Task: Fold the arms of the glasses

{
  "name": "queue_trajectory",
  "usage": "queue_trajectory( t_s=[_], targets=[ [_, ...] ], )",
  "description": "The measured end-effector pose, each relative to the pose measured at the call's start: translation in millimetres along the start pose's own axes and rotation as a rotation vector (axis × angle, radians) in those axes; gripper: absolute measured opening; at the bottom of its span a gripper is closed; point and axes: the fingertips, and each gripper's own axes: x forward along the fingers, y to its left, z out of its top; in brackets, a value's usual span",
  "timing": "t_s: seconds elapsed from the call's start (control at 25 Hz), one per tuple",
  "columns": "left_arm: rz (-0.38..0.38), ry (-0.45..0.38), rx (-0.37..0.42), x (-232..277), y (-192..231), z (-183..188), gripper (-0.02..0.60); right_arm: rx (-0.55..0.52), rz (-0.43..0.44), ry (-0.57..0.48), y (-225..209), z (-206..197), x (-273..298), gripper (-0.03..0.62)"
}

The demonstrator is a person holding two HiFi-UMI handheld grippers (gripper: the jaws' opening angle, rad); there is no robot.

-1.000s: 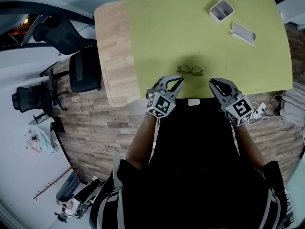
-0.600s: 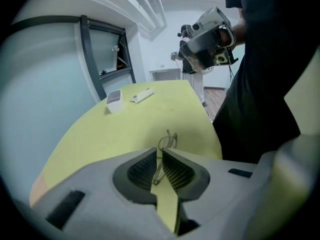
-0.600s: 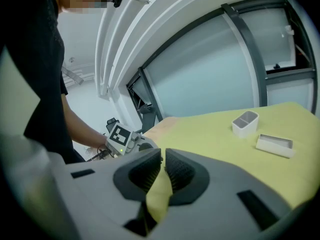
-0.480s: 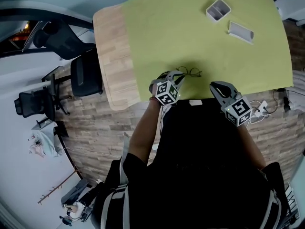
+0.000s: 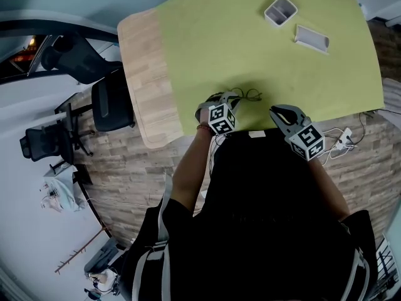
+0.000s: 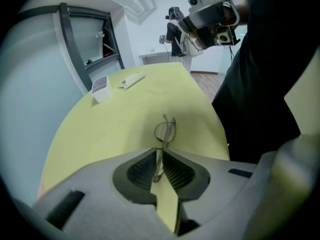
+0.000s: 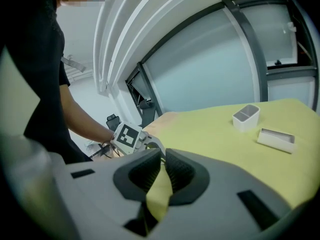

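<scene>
Thin-rimmed glasses (image 5: 252,95) lie on the yellow-green mat (image 5: 250,42) near its front edge. My left gripper (image 5: 234,99) reaches them from the left and is shut on one arm. In the left gripper view the glasses (image 6: 165,130) stand edge-on just past the jaws, and the thin arm runs back between the pads of the left gripper (image 6: 160,158). My right gripper (image 5: 276,112) hovers at the mat's front edge, right of the glasses and apart from them, shut and holding nothing. The right gripper view shows its jaws (image 7: 162,156) together, with the left gripper's marker cube (image 7: 128,135) beyond them.
A white two-part box (image 5: 280,10) and a white oblong case (image 5: 311,38) sit at the far right of the mat. Bare wooden tabletop (image 5: 141,74) shows on the left. Office chairs (image 5: 106,96) stand on the floor to the left.
My left gripper moved forward and right to the glasses and shut on an arm. The right gripper stayed near the front edge, drifting slightly left.
</scene>
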Motion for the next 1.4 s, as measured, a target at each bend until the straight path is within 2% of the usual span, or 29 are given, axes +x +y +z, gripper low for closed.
queue_trajectory(
  t_s=[0.32, 0.68, 0.96, 1.24, 1.4],
  targets=[
    [-0.028, 0.120, 0.091, 21, -7, -10, 0.021, 0.023, -0.025, 0.002, -6, -7, -8, 0.046],
    [-0.052, 0.208, 0.174, 33, -7, -22, 0.021, 0.039, -0.038, 0.001, -8, -11, -7, 0.046],
    [-0.064, 0.168, 0.160, 31, -7, -21, 0.021, 0.053, -0.052, 0.002, -11, -15, -7, 0.046],
    [-0.046, 0.015, 0.090, 13, -2, -3, 0.021, 0.064, -0.054, 0.005, -10, -15, -8, 0.046],
    [-0.058, -0.005, 0.087, 12, -5, -1, 0.021, 0.050, -0.045, 0.026, -8, -21, -4, 0.046]
  ],
)
